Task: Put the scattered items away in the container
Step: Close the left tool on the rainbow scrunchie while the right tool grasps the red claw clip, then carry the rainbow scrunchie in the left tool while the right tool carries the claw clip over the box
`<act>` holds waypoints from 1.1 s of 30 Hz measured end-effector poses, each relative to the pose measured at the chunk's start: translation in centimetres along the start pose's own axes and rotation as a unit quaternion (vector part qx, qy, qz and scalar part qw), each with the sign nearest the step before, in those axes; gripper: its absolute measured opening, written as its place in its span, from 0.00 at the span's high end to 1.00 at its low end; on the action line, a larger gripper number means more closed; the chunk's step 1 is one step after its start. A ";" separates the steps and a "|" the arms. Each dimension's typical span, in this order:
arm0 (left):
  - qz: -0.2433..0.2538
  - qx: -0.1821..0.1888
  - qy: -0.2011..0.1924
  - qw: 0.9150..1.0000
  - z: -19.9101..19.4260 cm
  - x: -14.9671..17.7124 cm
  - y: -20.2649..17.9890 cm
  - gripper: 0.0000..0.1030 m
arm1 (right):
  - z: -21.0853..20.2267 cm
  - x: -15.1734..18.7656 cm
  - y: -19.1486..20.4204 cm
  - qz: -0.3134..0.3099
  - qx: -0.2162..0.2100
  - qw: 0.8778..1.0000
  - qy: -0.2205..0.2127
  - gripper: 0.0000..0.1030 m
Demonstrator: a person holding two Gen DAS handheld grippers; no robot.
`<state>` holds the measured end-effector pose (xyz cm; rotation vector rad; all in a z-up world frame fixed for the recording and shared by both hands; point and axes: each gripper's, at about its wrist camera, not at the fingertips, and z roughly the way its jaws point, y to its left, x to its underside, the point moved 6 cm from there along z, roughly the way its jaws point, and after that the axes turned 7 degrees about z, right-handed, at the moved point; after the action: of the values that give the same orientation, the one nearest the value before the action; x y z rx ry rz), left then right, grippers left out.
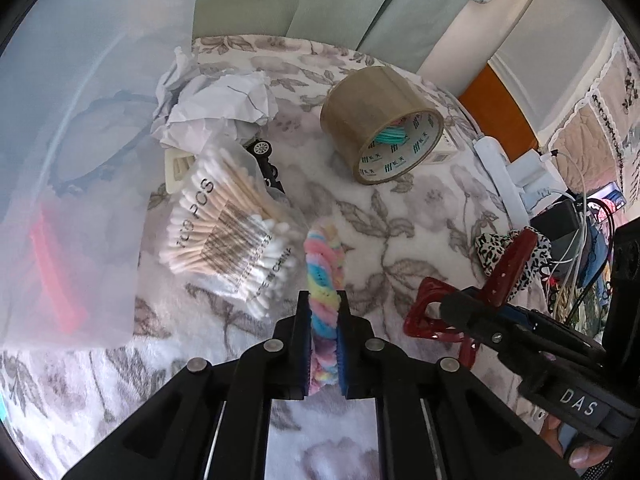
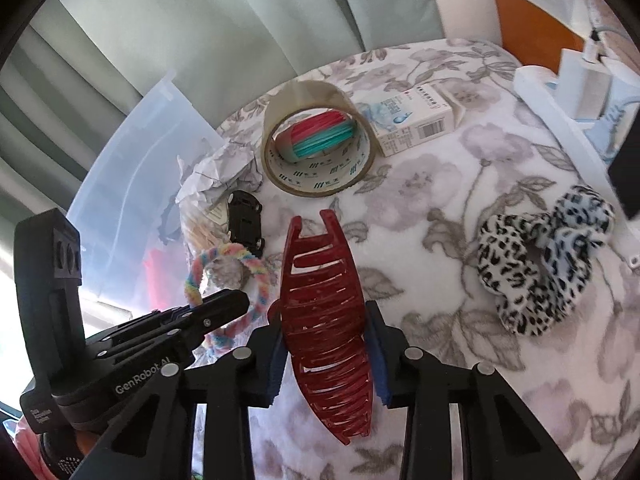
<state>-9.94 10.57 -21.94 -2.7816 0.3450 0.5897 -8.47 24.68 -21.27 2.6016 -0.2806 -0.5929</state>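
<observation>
With both tools loaded, lift each clear before swinging upper left. Left gripper [image 1: 323, 334] is clamped on the rainbow hair tie [image 1: 323, 268]; right gripper [image 2: 326, 354] pinches the red claw clip [image 2: 324, 320]. Translucent bin [image 1: 76, 168] holds something red, maybe a clip, plus a dark ring.

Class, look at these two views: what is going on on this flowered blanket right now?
A person is tidying with two handheld grippers. The left gripper is shut on a pastel twisted hair tie. The right gripper has a red claw hair clip between its pads. The translucent container sits to the left, while the tape roll and leopard scrunchie wait on the blanket.
</observation>
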 end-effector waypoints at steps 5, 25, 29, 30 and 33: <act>0.006 0.003 -0.014 1.000 -2.5 1.2 0.1 0.91 | -2.1 0.2 0.6 0.003 -0.003 1.000 -0.023 0.63; 0.033 0.004 -0.148 0.988 -15.1 -3.7 -3.7 0.91 | -11.9 -1.4 6.7 -0.034 -0.055 0.989 -0.130 0.63; 0.040 -0.001 -0.177 0.983 -17.9 -4.7 -3.9 0.91 | -13.4 -1.7 8.1 -0.043 -0.066 0.986 -0.149 0.63; 0.041 -0.003 -0.183 0.982 -18.4 -4.8 -3.9 0.91 | -13.7 -1.7 8.4 -0.044 -0.070 0.985 -0.152 0.63; 0.042 -0.004 -0.215 0.976 -21.0 -5.1 -3.7 0.91 | -14.9 -1.9 9.4 -0.053 -0.075 0.982 -0.163 0.63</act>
<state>-5.87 8.32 -0.54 -2.5605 0.3620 1.1856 -4.29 22.76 -4.23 2.3781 -0.1903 -1.0401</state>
